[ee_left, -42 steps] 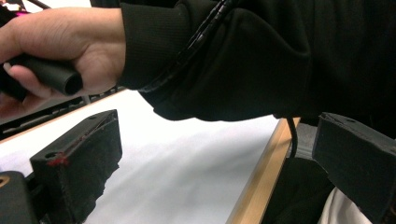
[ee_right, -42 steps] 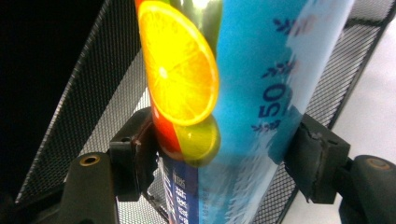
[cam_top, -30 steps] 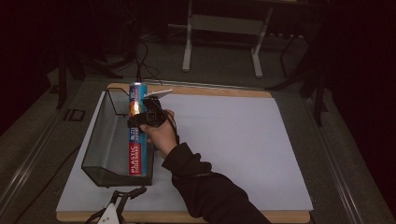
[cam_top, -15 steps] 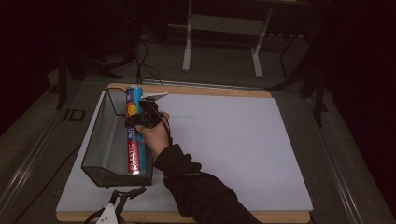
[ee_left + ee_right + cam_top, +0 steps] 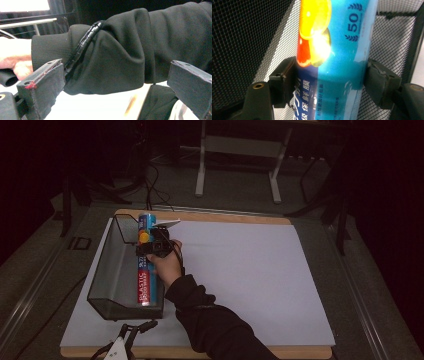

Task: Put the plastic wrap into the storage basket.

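My right gripper (image 5: pixel 327 82) is clamping glossy blue plastic-wrap box (image 5: pixel 337 62), long and narrow, fruit print, inside black wire-mesh tray (image 5: pixel 112 270), left of centre in high view. My left gripper (image 5: pixel 112 85) is idling at bottom left edge of white table mat (image 5: pixel 240 270), blocky matte jaws apart, facing ribbed black sleeve (image 5: pixel 120 50).

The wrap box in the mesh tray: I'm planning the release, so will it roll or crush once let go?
The wrap box looks long with rounded sides, so it may roll, though the mesh tray walls should stop it. The right gripper clamps it without visible denting, suggesting a fairly stiff carton. Its glossy print hints at a slippery surface.
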The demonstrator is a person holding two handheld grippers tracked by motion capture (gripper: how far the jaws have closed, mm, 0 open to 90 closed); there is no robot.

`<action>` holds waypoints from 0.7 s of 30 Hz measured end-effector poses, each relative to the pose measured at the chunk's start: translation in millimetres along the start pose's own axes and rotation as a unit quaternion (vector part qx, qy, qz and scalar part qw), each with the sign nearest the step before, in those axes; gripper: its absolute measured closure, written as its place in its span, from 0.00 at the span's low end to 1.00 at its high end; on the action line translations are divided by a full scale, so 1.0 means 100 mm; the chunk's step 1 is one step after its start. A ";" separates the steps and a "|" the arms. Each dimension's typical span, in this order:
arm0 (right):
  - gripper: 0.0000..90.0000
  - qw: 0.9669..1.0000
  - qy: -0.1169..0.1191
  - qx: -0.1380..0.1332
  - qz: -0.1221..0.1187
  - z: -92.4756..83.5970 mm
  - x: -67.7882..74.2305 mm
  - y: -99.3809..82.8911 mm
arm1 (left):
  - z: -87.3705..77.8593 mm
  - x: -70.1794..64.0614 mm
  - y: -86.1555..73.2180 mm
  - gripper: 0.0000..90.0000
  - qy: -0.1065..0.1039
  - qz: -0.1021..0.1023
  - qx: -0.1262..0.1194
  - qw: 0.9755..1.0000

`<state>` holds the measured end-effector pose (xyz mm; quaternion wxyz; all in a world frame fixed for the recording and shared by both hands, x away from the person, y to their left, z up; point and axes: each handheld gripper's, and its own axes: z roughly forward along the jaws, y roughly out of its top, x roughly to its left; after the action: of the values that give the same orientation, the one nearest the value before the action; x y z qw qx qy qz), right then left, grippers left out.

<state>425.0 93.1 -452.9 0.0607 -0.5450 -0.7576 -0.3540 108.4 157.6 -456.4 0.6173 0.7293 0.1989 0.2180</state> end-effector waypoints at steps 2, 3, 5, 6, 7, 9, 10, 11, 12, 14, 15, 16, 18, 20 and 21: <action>0.32 1.000 -0.015 -0.008 -0.019 0.00 0.04 -0.01 | 0.00 0.00 0.00 0.03 -0.001 0.000 0.001 1.000; 0.32 0.999 -0.020 -0.011 -0.025 0.00 0.05 -0.01 | 0.00 0.00 0.00 0.03 -0.001 -0.001 0.000 1.000; 0.32 0.999 -0.023 -0.013 -0.027 0.00 0.05 -0.01 | 0.00 0.00 0.00 0.03 -0.001 -0.001 -0.001 1.000; 0.32 0.999 -0.022 -0.013 -0.028 -0.01 0.05 -0.01 | -0.01 0.00 0.00 0.03 -0.001 -0.001 0.000 1.000; 0.32 0.999 -0.022 -0.013 -0.026 -0.01 0.04 0.00 | -0.01 0.01 0.00 0.03 -0.001 -0.001 -0.001 1.000; 0.32 0.999 -0.019 -0.015 -0.021 -0.04 0.02 0.01 | -0.01 0.01 0.00 0.03 -0.002 -0.001 -0.001 1.000; 0.32 0.999 -0.020 -0.019 -0.023 -0.06 0.01 0.01 | -0.01 0.01 0.00 0.03 -0.002 -0.001 -0.001 1.000; 0.32 0.999 -0.021 -0.026 -0.027 -0.09 0.00 0.02 | 0.00 0.01 0.00 0.03 -0.003 -0.001 0.000 1.000; 0.32 0.999 -0.023 -0.026 -0.027 -0.10 -0.01 0.03 | 0.00 0.01 0.00 0.03 -0.003 -0.001 -0.001 1.000; 0.32 0.999 -0.017 -0.035 -0.028 -0.16 -0.04 0.05 | 0.00 0.01 0.00 0.03 -0.003 -0.001 0.000 1.000; 0.32 0.999 -0.014 -0.036 -0.027 -0.19 -0.05 0.06 | 0.00 0.01 0.00 0.03 -0.003 -0.001 0.000 1.000; 0.31 0.999 -0.013 -0.036 -0.027 -0.22 -0.06 0.06 | 0.00 0.01 0.00 0.03 -0.003 -0.001 0.000 1.000; 0.31 0.999 -0.008 -0.039 -0.028 -0.28 -0.09 0.07 | 0.01 0.01 0.00 0.03 -0.003 -0.002 0.000 1.000; 0.31 0.998 -0.003 -0.043 -0.039 -0.35 -0.10 0.08 | 0.01 0.02 0.00 0.03 -0.003 -0.003 0.001 1.000; 0.31 0.998 -0.001 -0.047 -0.042 -0.39 -0.10 0.08 | 0.02 0.02 0.00 0.03 -0.003 -0.003 0.002 1.000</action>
<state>424.2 62.6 -425.1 0.0193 -0.5151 -0.7627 -0.3907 110.8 157.3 -456.9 0.6174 0.7303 0.1998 0.2133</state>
